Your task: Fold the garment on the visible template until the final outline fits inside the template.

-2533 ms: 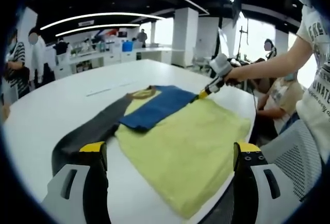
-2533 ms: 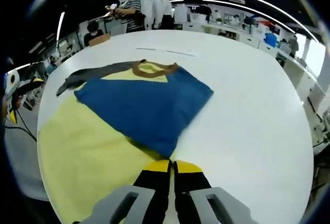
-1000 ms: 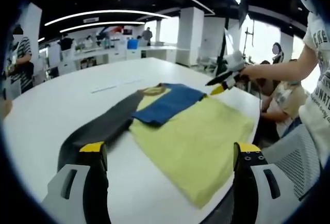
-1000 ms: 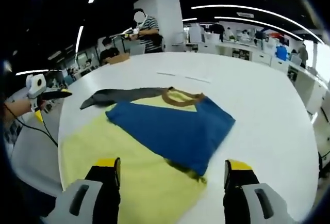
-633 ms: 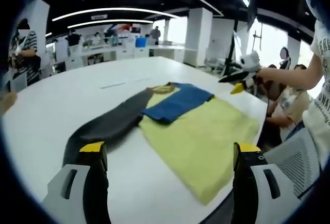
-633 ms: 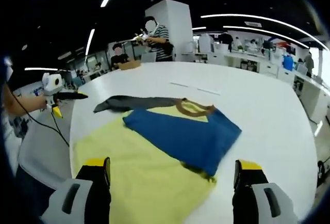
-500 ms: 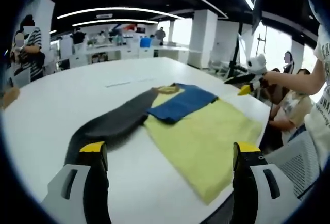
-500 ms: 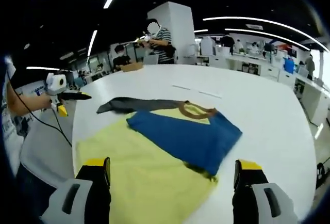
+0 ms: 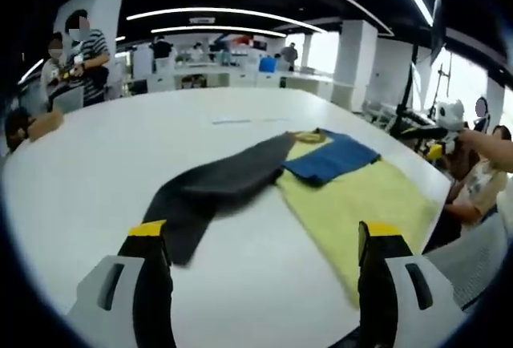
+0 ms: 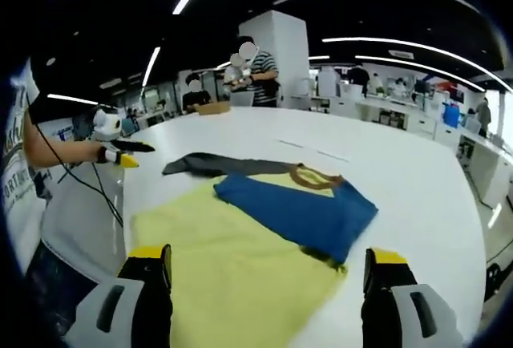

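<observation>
I am holding both tools back from the pale yellow long-sleeved garment (image 10: 240,268), which is lying flat on the big white round desk (image 9: 120,155). Compared with a couple of seconds ago, my right tool (image 10: 268,284), which was pinching the tip of the blue sleeve (image 10: 300,212), is now standing with its jaws spread wide and holding nothing, and the sleeve is lying folded across the yellow body below the brown collar (image 10: 314,177). My left tool (image 9: 260,272) is spread too, as it was, and is now looking at the dark grey sleeve (image 9: 216,188), which is stretching out flat to the left of the body, unfolded. I judge one sleeve fold is done and the grey sleeve is next. I cannot make out any template outline on the desk. A strip of paper (image 9: 240,121) is lying far across the desk, too small to read. In the right gripper view the shirt on the person's body (image 10: 16,180) is carrying printed letters, only partly legible
</observation>
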Available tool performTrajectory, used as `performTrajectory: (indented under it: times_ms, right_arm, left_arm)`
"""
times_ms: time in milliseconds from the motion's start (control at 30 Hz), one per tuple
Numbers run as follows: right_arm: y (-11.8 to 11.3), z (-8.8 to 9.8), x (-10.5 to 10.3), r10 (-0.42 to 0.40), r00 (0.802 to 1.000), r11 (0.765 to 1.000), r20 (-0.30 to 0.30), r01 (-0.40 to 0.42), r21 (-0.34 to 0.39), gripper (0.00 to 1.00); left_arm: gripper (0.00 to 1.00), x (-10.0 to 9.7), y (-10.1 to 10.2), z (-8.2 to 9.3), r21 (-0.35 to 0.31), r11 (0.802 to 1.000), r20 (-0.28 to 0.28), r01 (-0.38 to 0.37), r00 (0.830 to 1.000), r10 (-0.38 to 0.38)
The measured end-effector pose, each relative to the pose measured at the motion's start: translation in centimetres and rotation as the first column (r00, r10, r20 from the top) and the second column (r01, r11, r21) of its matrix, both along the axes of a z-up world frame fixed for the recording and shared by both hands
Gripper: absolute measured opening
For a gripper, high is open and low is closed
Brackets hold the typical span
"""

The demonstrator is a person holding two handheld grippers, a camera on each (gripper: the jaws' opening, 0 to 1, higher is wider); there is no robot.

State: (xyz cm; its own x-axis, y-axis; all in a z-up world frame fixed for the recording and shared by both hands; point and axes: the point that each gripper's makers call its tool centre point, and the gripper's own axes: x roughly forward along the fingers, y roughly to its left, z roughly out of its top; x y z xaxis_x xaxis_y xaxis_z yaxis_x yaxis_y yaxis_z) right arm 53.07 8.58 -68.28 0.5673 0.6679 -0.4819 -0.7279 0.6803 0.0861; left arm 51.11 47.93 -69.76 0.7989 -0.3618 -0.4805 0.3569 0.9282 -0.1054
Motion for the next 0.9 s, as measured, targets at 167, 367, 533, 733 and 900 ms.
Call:
performTrajectory:
  times_ms: [167,367,533,733,900]
  right_arm:
    - [-0.2,-0.1,-1.0,0.018,1.000,1.000,0.006,-0.018,-0.006,0.99]
    - [0.6,0.1,-2.3,0.045,0.999,0.999,0.015,-0.045,-0.010,0.99]
    - [0.9,0.3,-2.8,0.044,0.999,0.999,0.018,-0.044,-0.003,0.99]
    - [1.1,0.4,-3.2,0.032,0.999,0.999,0.023,-0.033,0.008,0.99]
    - [1.1,-0.1,-3.2,0.027,0.999,1.000,0.022,-0.027,-0.002,0.99]
  left_arm:
    - [0.90,0.3,1.8,-0.9,0.027,0.997,-0.017,-0.066,0.998,0.067]
    - [0.87,0.5,3.0,-2.1,0.087,0.990,-0.040,-0.111,0.993,0.115]
    - [0.84,0.8,4.5,-2.8,0.071,0.975,-0.056,-0.210,0.975,0.214]
    - [0.76,1.2,5.6,-3.4,0.065,0.954,-0.060,-0.292,0.953,0.296]
    - [0.67,1.6,6.5,-4.3,0.077,0.927,-0.073,-0.367,0.925,0.373]
